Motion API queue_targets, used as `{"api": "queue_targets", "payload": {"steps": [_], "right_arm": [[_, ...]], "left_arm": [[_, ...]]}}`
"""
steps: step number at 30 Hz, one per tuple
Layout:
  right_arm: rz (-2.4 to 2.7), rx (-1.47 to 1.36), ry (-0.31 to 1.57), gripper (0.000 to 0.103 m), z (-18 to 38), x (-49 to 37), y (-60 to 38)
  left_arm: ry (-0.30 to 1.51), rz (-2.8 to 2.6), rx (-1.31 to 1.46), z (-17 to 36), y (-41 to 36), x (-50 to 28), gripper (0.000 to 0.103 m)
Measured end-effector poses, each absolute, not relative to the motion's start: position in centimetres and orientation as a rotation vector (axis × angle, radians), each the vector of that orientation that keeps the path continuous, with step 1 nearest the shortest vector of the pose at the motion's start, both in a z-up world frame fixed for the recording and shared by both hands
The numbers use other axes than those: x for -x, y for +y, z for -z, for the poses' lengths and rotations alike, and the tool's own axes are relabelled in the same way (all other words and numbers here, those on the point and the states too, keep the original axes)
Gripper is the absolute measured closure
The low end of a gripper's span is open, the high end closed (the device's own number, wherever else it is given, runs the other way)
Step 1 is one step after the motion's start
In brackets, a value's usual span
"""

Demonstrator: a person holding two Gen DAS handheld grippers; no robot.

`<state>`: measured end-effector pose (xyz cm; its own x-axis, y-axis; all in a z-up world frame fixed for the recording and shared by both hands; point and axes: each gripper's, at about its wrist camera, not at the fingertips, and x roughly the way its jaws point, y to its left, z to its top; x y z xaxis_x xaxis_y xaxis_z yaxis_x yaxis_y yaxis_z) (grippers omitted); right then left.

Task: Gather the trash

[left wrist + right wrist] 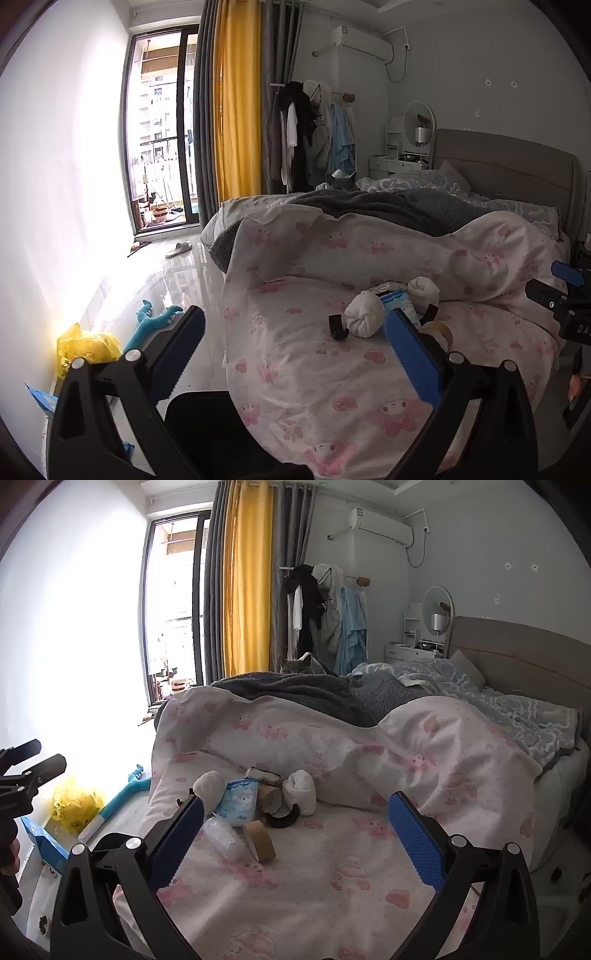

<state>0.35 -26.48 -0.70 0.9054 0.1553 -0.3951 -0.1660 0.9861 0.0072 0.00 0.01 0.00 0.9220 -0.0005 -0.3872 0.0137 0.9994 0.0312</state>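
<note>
Clutter heaped mid-bed on pink-print duvet (pixel 332 867); right gripper (pixel 295 834) spread wide, holding nothing, just short of heap; left gripper (pixel 295 350) likewise wide and empty, over bed edge; tape roll (pixel 260 840) and clear plastic wrap (pixel 223 836) nearest right jaws, blue tissue pack (pixel 240 801) and white rolled socks (pixel 301 788) behind; risks: soft duvet gives under push, fabric pinched with item; wrap slippery, may slide out; tape roll may roll away; socks probably not trash, wrong pick likely; cat (pixel 295 663) behind blanket may jump in.
</note>
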Motion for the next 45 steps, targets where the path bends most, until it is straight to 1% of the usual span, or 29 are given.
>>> {"api": "queue_targets", "payload": {"steps": [45], "right_arm": [[-0.167, 0.016, 0.405, 0.002, 0.62, -0.22, -26.30]], "left_arm": [[0.396, 0.012, -0.030, 0.14, -0.21, -0.04, 0.003]]}}
